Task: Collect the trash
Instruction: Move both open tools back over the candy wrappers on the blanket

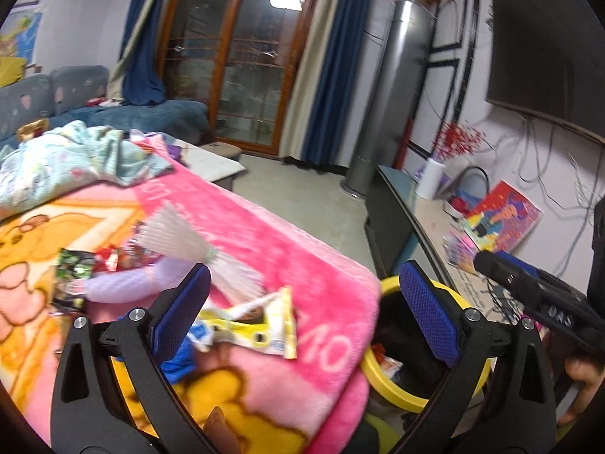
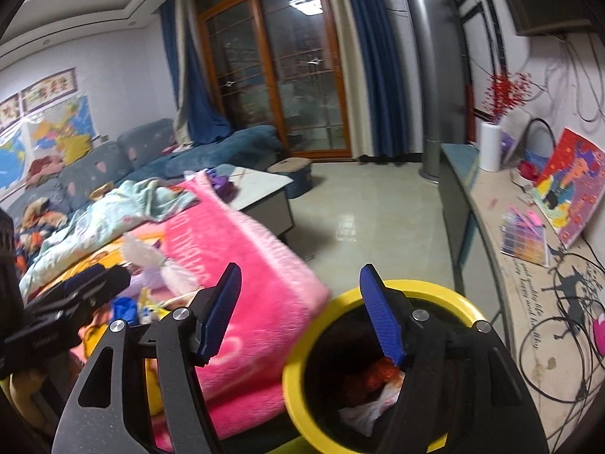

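Living room with glass sliding doors (image 1: 242, 53) and blue curtains (image 2: 378, 75) at upper centre, tiled floor (image 2: 370, 219) mid-frame. Left tool (image 1: 302, 299) open wide, nothing between its blue pads (image 1: 181, 302); below it a pink blanket (image 1: 287, 249) spread across the lower left. Yellow wrapper (image 1: 261, 329) lying on the blanket just right of the left pad; further wrappers (image 1: 75, 272) at centre left. Right tool (image 2: 302, 310) open, empty, hanging over the blanket's edge and the yellow bin (image 2: 378, 340) at lower centre. Inside the bin, red and white trash (image 2: 374, 389). Along the right edge, a long worktop (image 2: 491, 227) carrying a colourful picture (image 2: 571, 185) and a white vase (image 2: 489, 147).
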